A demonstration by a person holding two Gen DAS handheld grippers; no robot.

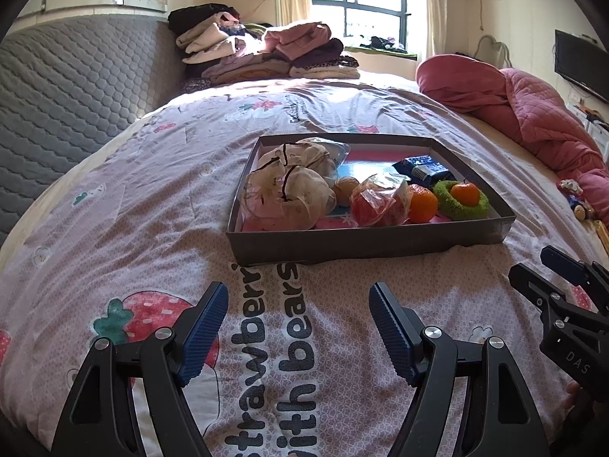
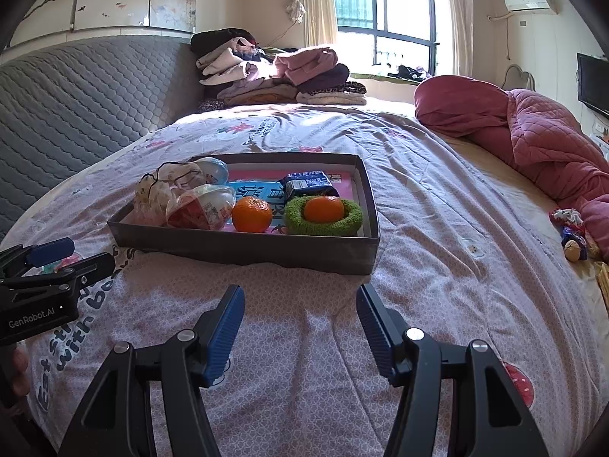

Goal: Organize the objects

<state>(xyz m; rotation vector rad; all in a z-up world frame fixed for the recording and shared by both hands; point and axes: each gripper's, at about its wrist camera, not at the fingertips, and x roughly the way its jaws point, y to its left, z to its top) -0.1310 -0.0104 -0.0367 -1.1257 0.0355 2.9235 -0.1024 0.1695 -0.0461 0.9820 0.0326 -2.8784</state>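
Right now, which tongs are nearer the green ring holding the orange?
Right. The right tongs sit almost straight before the green ring; the left tongs are farther off to its left.

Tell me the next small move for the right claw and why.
Probably ease the right claw forward toward the loose orange near the tray's front wall. Both claws are open and empty, short of the tray, and that orange sits bare, not bagged, and roughly ahead of the right claw. The left claw can wait.

I can't read the dark blue foil packet [image 2: 310, 184]; the clear plastic bag [image 1: 380, 198] obscures its red contents.
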